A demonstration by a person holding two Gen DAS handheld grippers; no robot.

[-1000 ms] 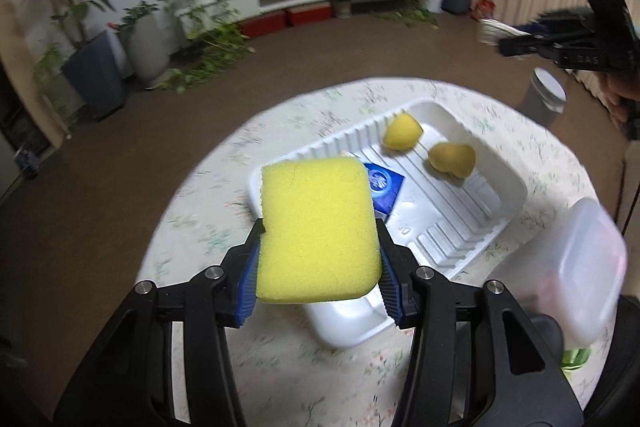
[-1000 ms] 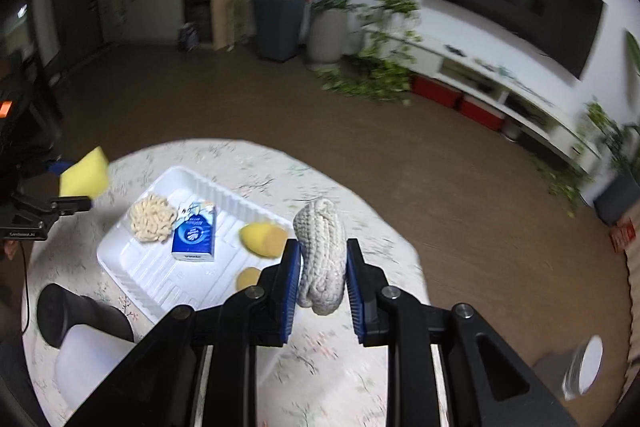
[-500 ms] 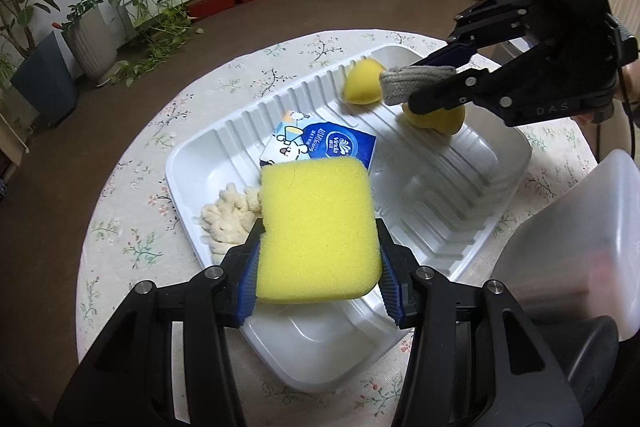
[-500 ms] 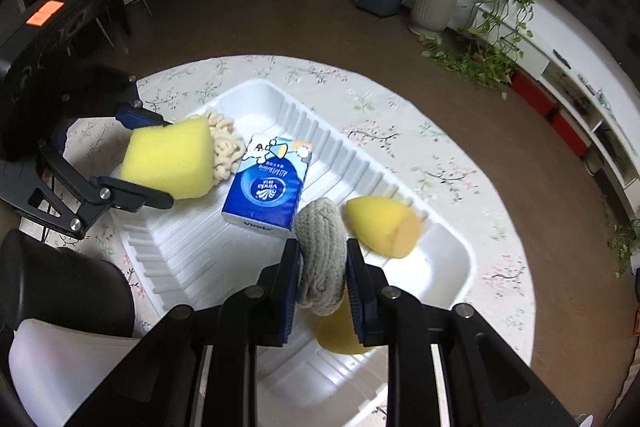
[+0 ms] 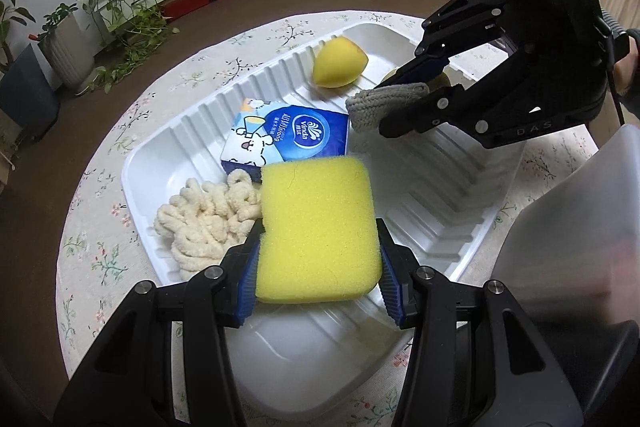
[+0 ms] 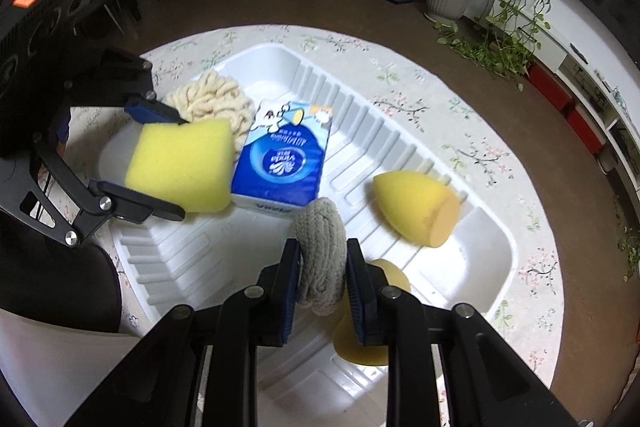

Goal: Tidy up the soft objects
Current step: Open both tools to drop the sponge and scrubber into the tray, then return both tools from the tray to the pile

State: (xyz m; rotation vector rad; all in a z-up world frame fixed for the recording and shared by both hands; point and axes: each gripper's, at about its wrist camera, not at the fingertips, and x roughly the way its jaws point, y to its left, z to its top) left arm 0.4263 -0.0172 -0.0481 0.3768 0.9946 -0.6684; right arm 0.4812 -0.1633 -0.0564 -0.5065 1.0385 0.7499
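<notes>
My left gripper is shut on a yellow sponge and holds it above the near end of the white ribbed tray. My right gripper is shut on a grey knitted roll above the tray's middle; it also shows in the left wrist view. In the tray lie a cream chenille cloth, a blue tissue pack, a yellow egg-shaped sponge and a second yellow sponge, partly hidden under my right gripper.
The tray sits on a round table with a floral cloth. A translucent white container on a black base stands at the right of the left wrist view. Potted plants and a low TV shelf stand beyond on the floor.
Both grippers have come down and in over the tray with their loads. The right gripper moved from outside the tray to above its middle. The left gripper now hovers close over the near end.
</notes>
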